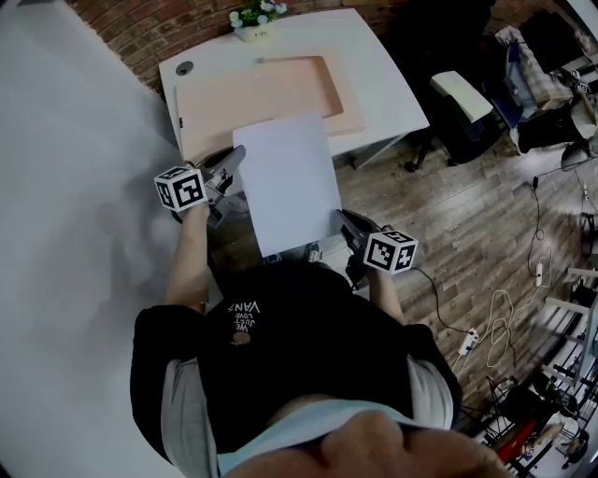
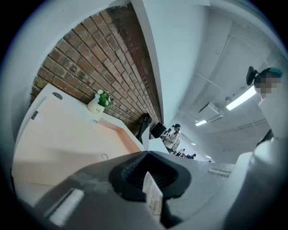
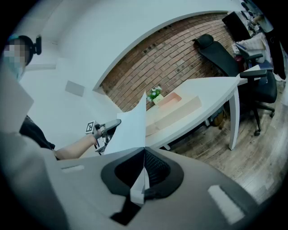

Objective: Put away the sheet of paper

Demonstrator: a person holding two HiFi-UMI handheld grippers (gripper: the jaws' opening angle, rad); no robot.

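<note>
The left claw [image 1: 235, 161] is clamped shut on the left edge of the sheet [image 1: 291, 182], close to its far left corner. In the left gripper view the paper shows as a thin strip pinched where the two pads meet. The right claw [image 1: 348, 222] is closed on the right edge near the near right corner. In the right gripper view the sheet [image 3: 130, 130] rises from between the pressed pads. The sheet hangs in the air between the two claws, white and flat. It is above the wooden floor [image 1: 467, 233] in front of the bench [image 1: 383, 75] and rests on nothing. In the head view its far edge overlaps the bench's near edge.

On the bench lies a wide, shallow peach tray [image 1: 280, 89], covering most of the top from the left edge toward the right. Its low walls show along the far and right sides, and its floor shows plain peach. At the far edge, just beyond the tray, stands a small white pot [image 1: 254, 34] that holds a green plant [image 1: 258, 12] with pale flowers. A round grommet [image 1: 184, 68] sits at the far left corner. A brick wall [image 1: 140, 33] stands behind the bench, and a black chair [image 1: 467, 112] stands off its right edge.
</note>
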